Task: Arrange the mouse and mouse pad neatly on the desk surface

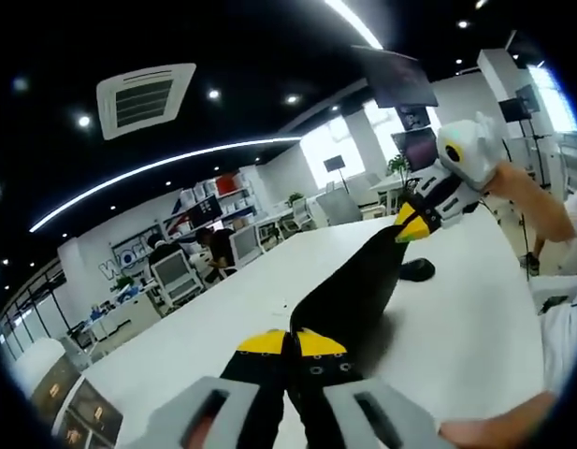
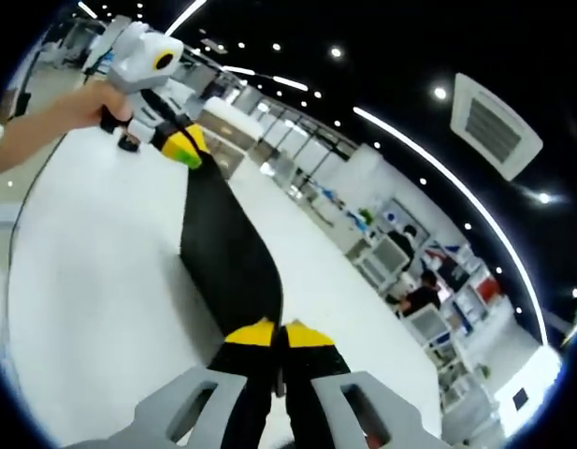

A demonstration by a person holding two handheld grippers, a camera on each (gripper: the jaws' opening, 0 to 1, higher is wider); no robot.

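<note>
A black mouse pad [image 1: 349,290] hangs stretched between my two grippers above the white desk [image 1: 204,327]. In the left gripper view my left gripper [image 1: 290,344] is shut on the pad's near edge, and my right gripper [image 1: 411,224] pinches its far end, held by a person's hand. A black mouse [image 1: 417,269] lies on the desk just beyond the pad. In the right gripper view the right gripper [image 2: 279,334] is shut on the near edge of the mouse pad [image 2: 223,234], the left gripper [image 2: 182,145] clamps the far end, and the desk [image 2: 92,281] spreads below.
The person's forearm [image 1: 540,201] reaches in at the right, with a hand [image 2: 78,108] on the other gripper. Office desks, chairs and monitors [image 1: 241,245] stand behind the desk, and someone sits there. Dark boxes [image 1: 78,412] lie at the desk's near left corner.
</note>
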